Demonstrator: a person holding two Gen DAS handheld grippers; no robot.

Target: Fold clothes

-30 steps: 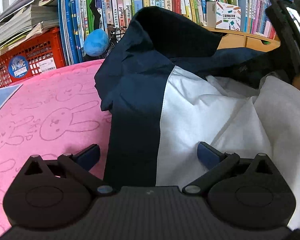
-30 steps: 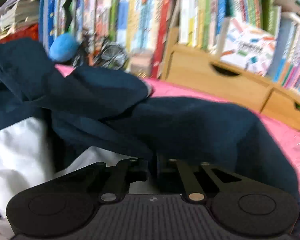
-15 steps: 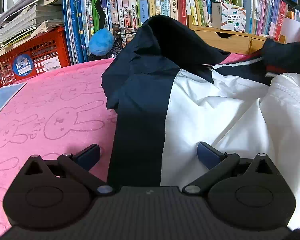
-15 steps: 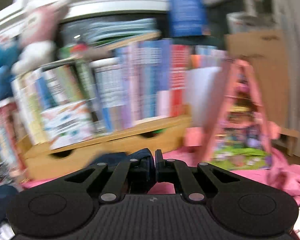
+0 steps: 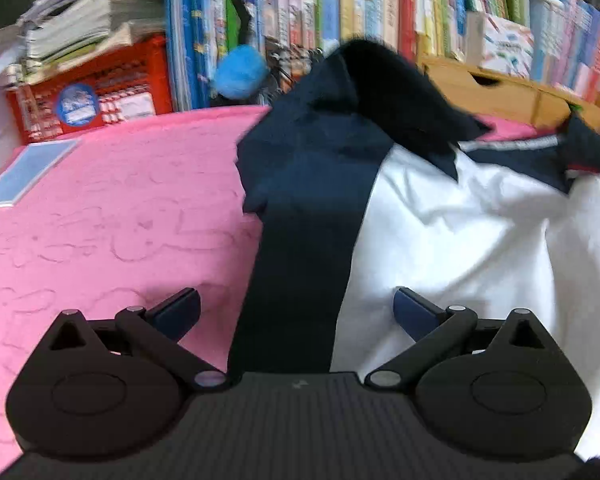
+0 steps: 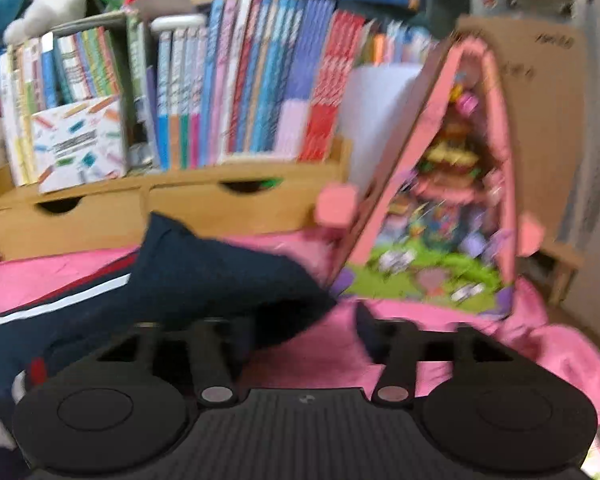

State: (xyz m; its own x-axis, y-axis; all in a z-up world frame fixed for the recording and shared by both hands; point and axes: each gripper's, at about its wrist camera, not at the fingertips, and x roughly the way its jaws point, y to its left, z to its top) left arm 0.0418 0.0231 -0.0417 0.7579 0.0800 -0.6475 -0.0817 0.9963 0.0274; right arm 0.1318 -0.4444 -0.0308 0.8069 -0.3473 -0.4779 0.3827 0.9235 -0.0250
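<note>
1. My left gripper (image 5: 296,304) has its jaws spread wide, holding nothing; its blue-padded fingertips (image 5: 178,308) straddle the near edge of the navy-and-white jacket (image 5: 440,232), one over pink cloth, the other over white fabric.
2. The jacket lies on the pink towelling cover embossed with rabbit outlines (image 5: 100,216). A dark navy band runs from between my left fingers up to a raised, peaked navy fold near the books, and the white panel spreads off to the right.
3. My right gripper (image 6: 300,328) also stands with its jaws apart and nothing between them. The view is motion-blurred, so I cannot tell whether the left finger touches the cloth.
4. From the right wrist camera, a navy sleeve with white and red stripes (image 6: 188,276) stretches in from the left, its end lying on the pink cover just ahead of the left finger.
5. Behind the jacket stands a row of upright children's books (image 5: 340,12) on a light wooden organiser with drawer cut-outs (image 6: 180,208).
6. A fuzzy blue ball (image 5: 240,70) sits at the foot of the books, near the jacket's peak, and a red plastic crate with a round blue sticker (image 5: 88,100) is further left.
7. A flat pale-blue card (image 5: 28,170) lies on the cover at the far left.
8. To my right, a pink triangular toy house (image 6: 452,200) stands on the cover, close to the sleeve end.
</note>
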